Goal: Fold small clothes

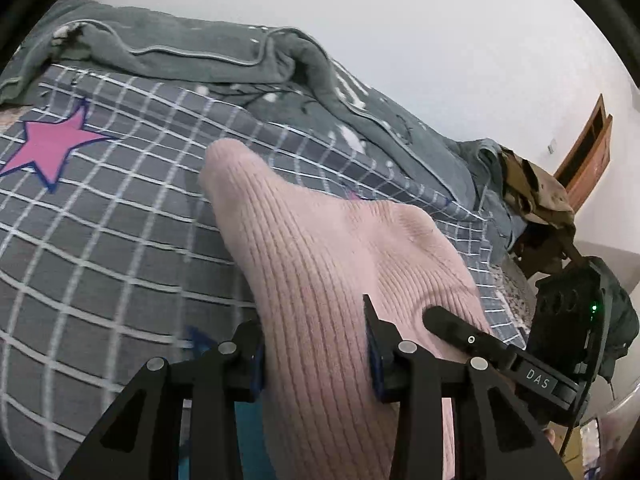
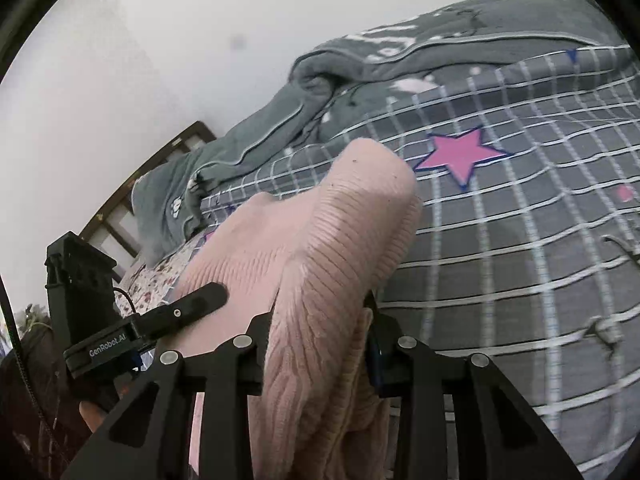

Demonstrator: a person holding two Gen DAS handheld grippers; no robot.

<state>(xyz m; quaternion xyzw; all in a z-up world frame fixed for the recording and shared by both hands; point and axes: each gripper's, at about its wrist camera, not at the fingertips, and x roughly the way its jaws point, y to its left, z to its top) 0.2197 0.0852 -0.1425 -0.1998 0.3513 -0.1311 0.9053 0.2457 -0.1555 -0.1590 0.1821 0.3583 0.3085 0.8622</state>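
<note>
A pink ribbed knit garment (image 1: 320,240) is lifted off the bed, and both grippers hold it. In the left wrist view my left gripper (image 1: 312,320) is shut on its near edge, with the cloth bunched between the blue pads. My right gripper (image 1: 452,326) shows just to the right, its fingers pressed on the same garment. In the right wrist view my right gripper (image 2: 316,312) is shut on a thick fold of the pink garment (image 2: 340,220), and my left gripper (image 2: 196,304) holds the cloth at the left. The garment's lower part is hidden below the fingers.
A grey checked sheet with pink stars (image 1: 100,240) (image 2: 520,260) covers the bed. A crumpled grey-green blanket (image 1: 200,52) (image 2: 260,148) lies along the far side by the white wall. Camouflage clothing (image 1: 536,192) is piled at the right. A wooden bed rail (image 2: 160,160) stands at the left.
</note>
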